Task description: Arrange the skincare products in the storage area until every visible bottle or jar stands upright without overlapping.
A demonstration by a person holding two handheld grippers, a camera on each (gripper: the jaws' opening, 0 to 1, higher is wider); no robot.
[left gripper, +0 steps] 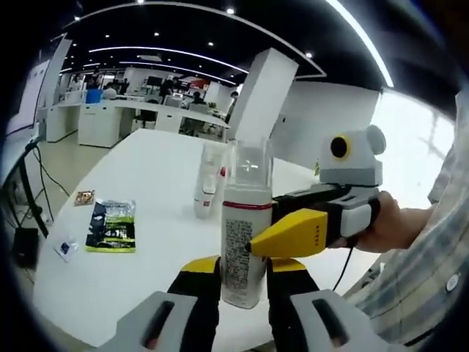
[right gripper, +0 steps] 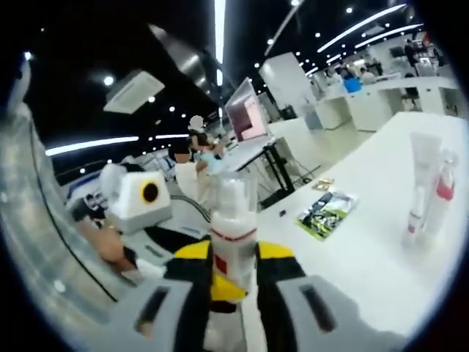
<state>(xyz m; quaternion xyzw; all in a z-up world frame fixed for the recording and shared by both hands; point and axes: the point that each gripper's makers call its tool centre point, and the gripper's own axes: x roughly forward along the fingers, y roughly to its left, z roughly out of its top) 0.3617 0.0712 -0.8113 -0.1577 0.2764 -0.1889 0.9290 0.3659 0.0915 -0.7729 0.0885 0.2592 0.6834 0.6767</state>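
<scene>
Spray bottle [left gripper: 243, 242] between both grippers' jaws

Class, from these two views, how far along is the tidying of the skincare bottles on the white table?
Done: two slim tubes stand upright further back. In hand: both grippers, left and right, close around the upright spray bottle. Left: release it standing apart.

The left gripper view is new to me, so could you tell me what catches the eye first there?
A tall white spray bottle with a clear cap stands upright at the near edge of the white table, between the jaws of the left gripper. The right gripper, yellow-tipped, comes in from the right and reaches the bottle's side. Further left lies a dark green packet.
</scene>
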